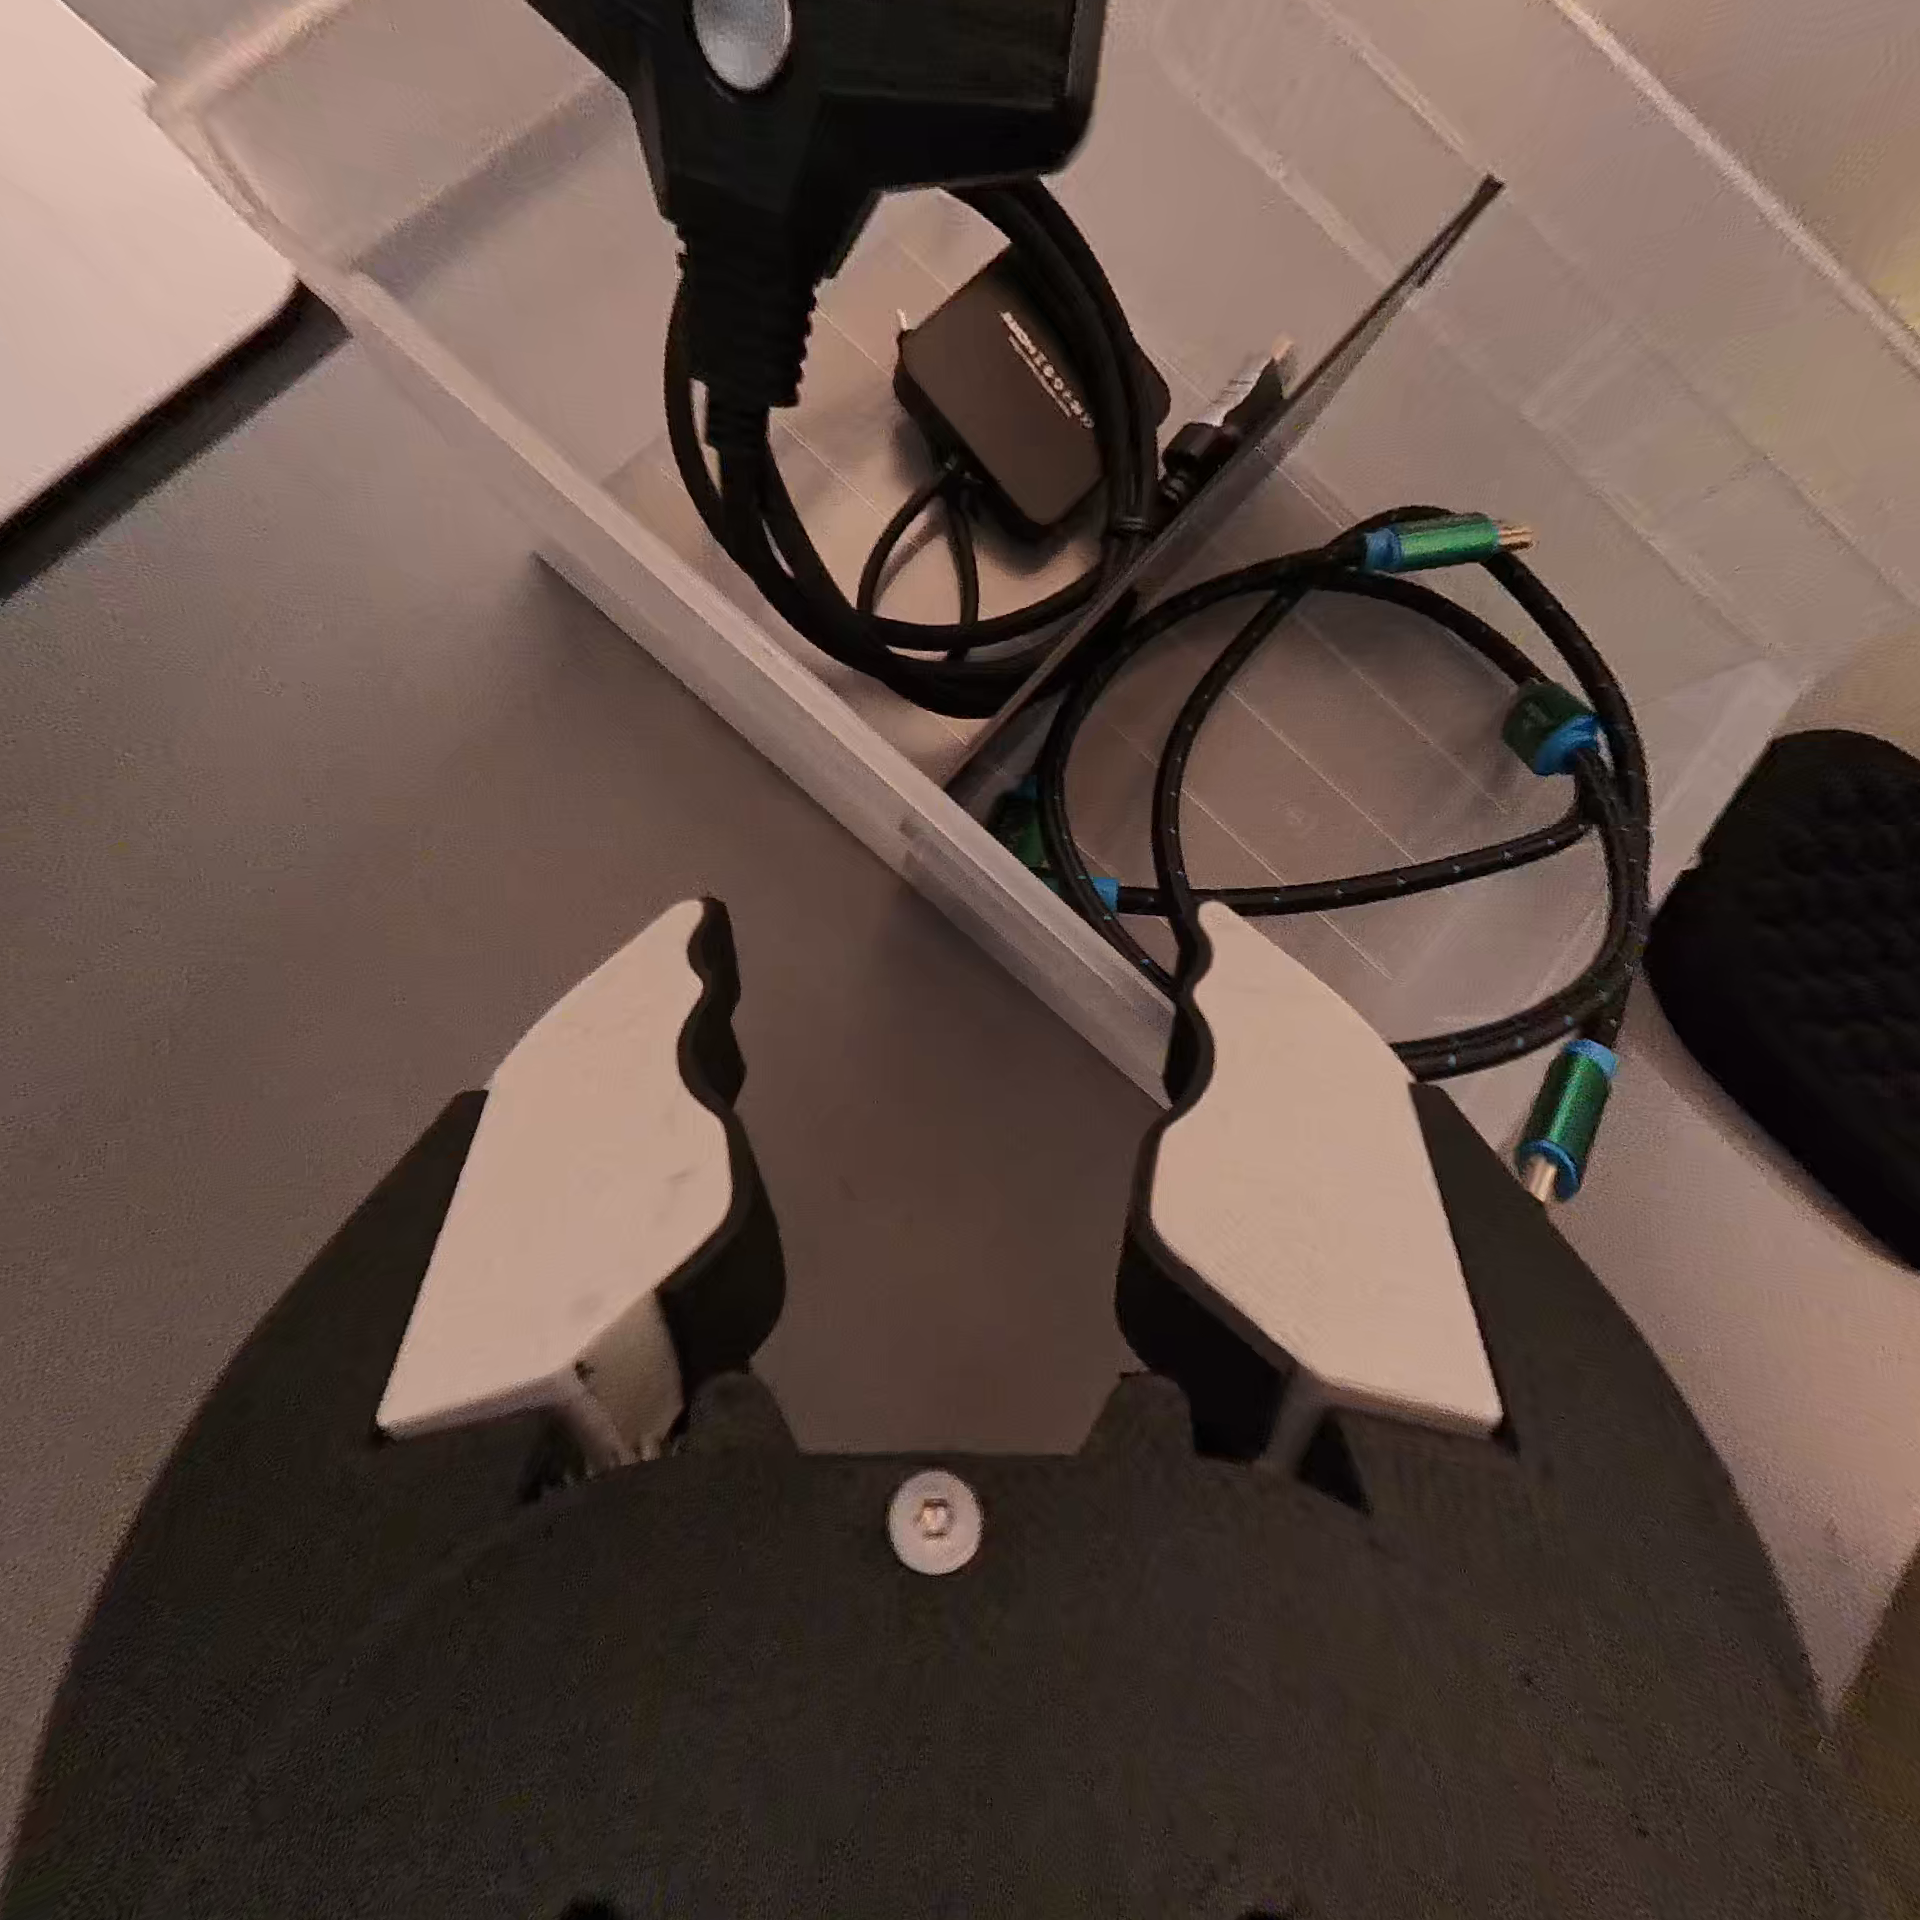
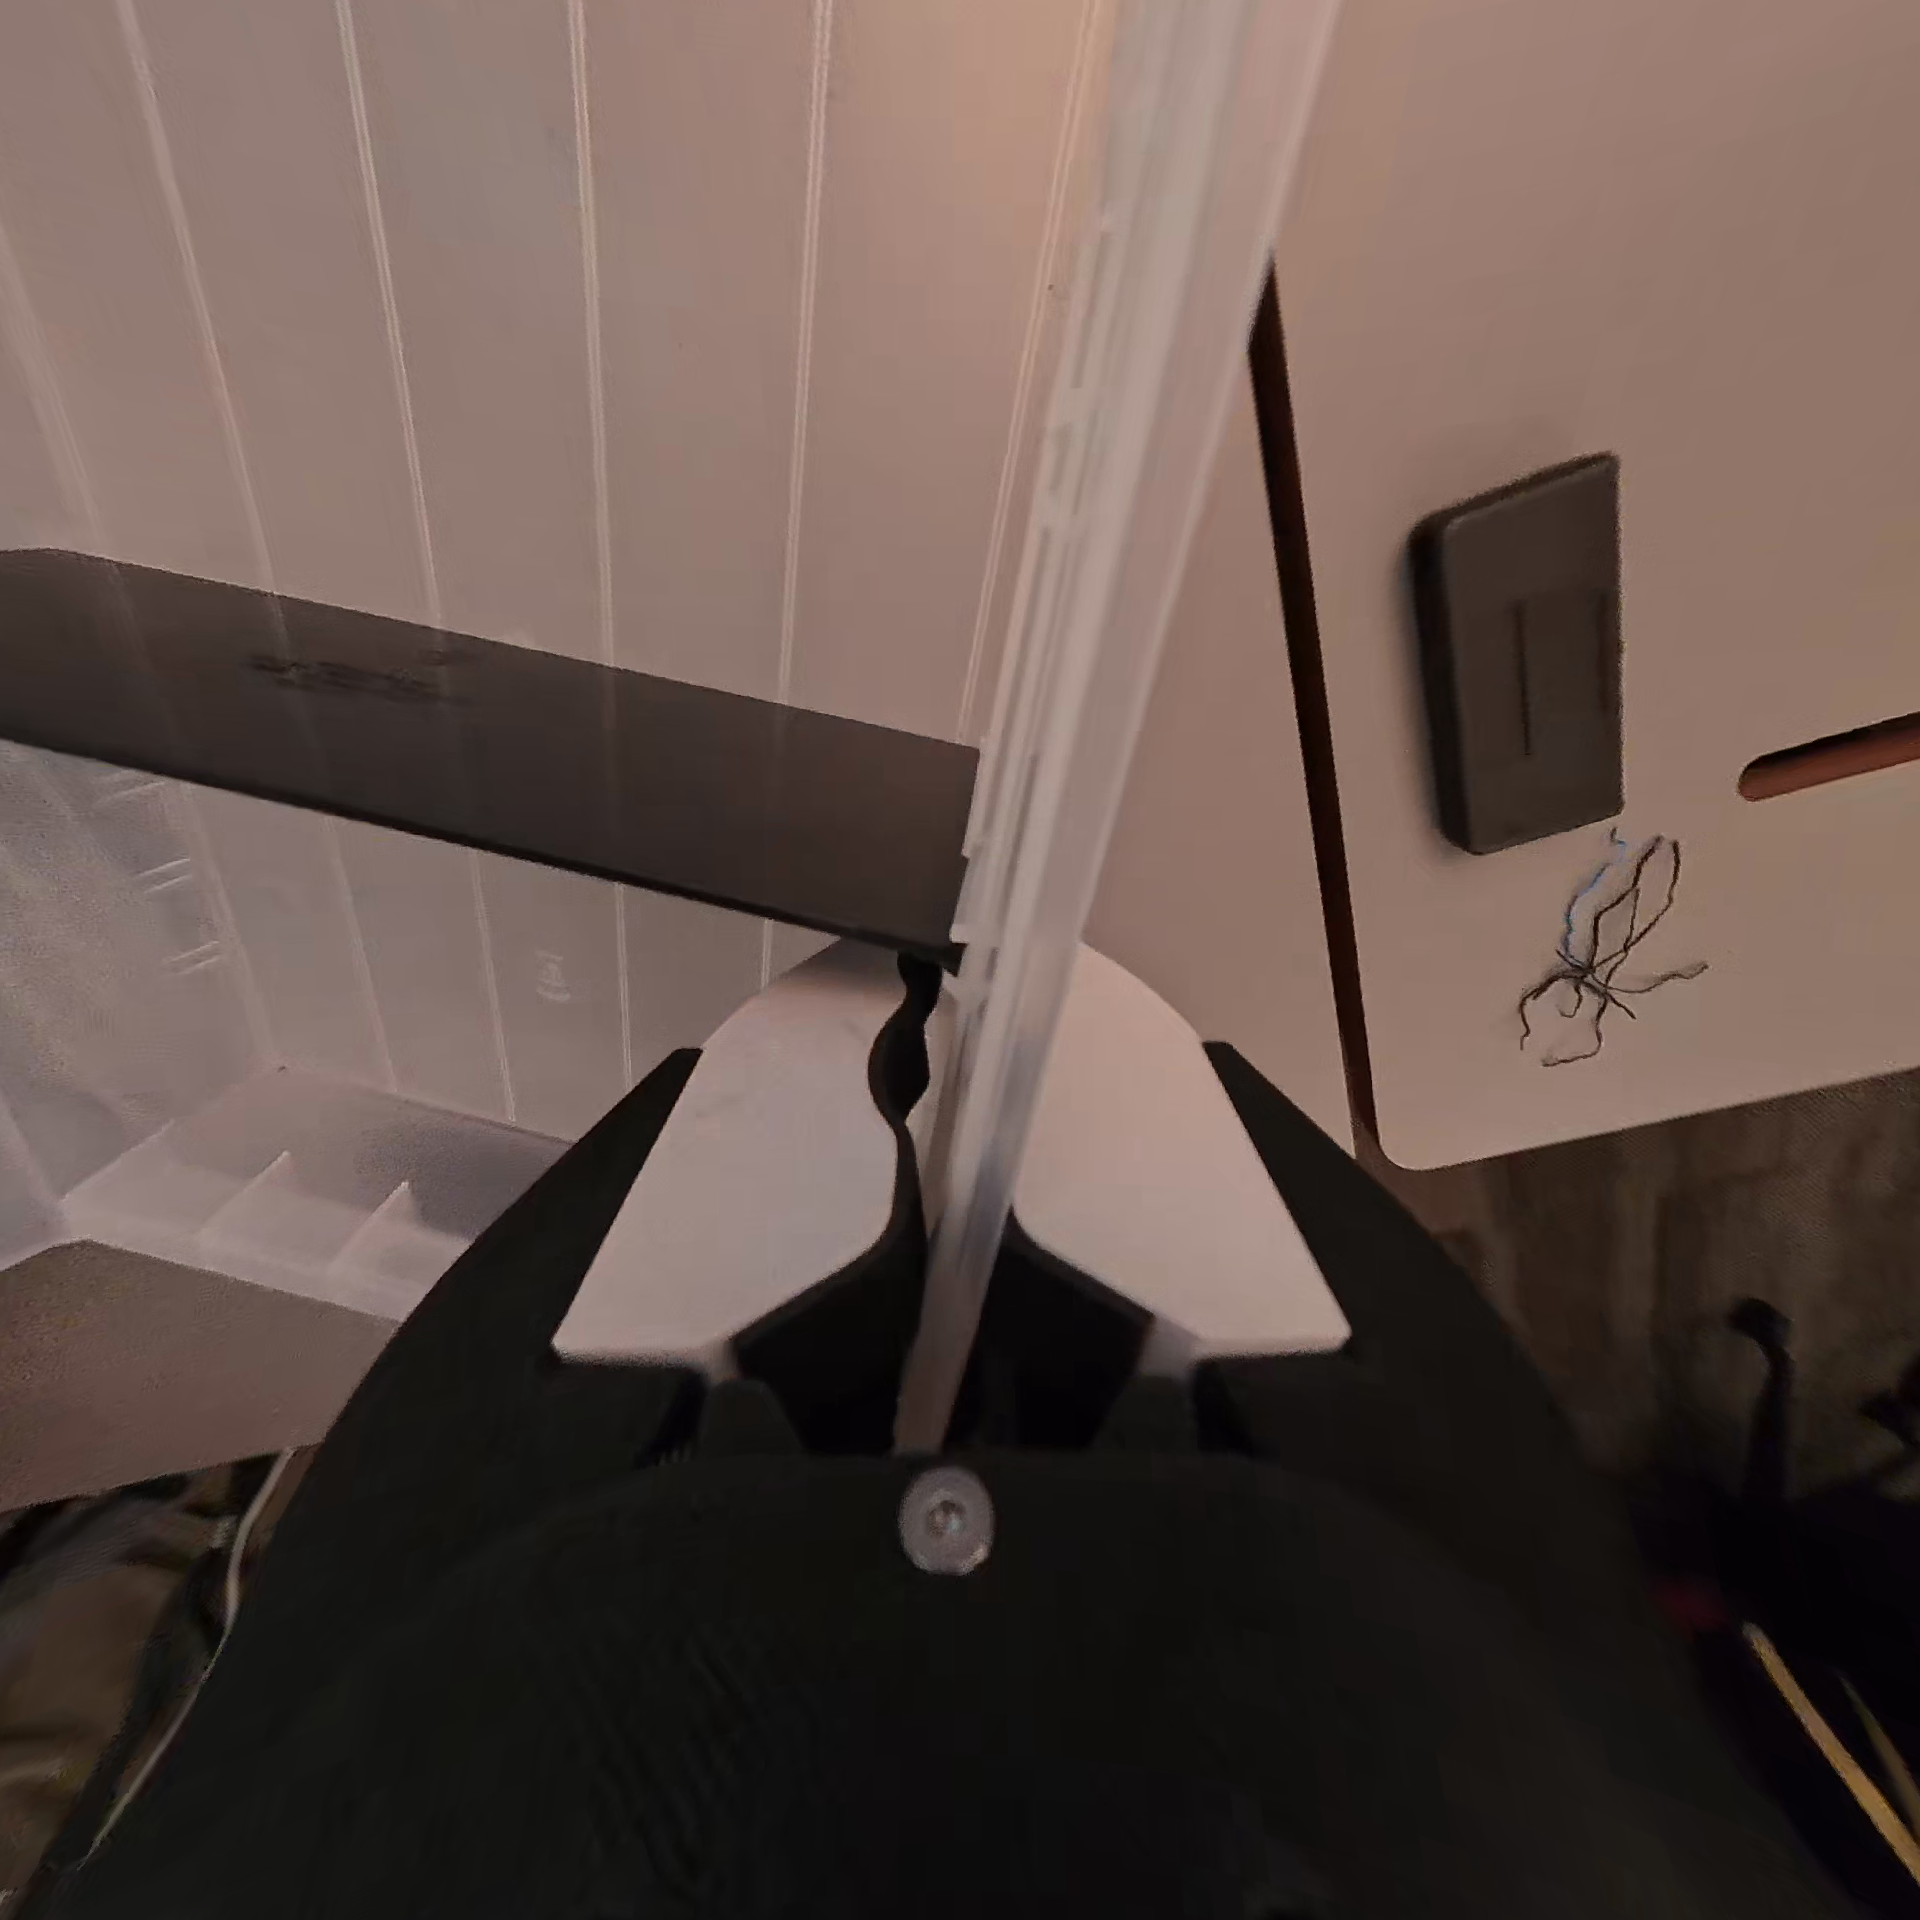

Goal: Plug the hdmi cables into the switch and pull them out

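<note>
A clear plastic bin (image 1: 727, 634) stands on the grey table, split by a dark divider (image 1: 1299, 384). The black HDMI switch (image 1: 1013, 416) lies in the far compartment among black cables (image 1: 727, 540). Braided cables with green plugs (image 1: 1564, 1112) lie coiled in the near compartment. My left gripper (image 1: 956, 925) is open and empty, hovering just outside the bin's near wall. My right gripper (image 2: 971, 977) is shut on the bin's clear wall (image 2: 1049, 623) beside the divider (image 2: 520, 748). It also shows in the left wrist view (image 1: 748, 312) at the bin's far side.
A black textured object (image 1: 1808, 987) lies right of the bin. A white board (image 1: 94, 312) is at the far left. In the right wrist view, a white tabletop carries a dark rectangular plate (image 2: 1517, 655) and loose threads (image 2: 1600, 956).
</note>
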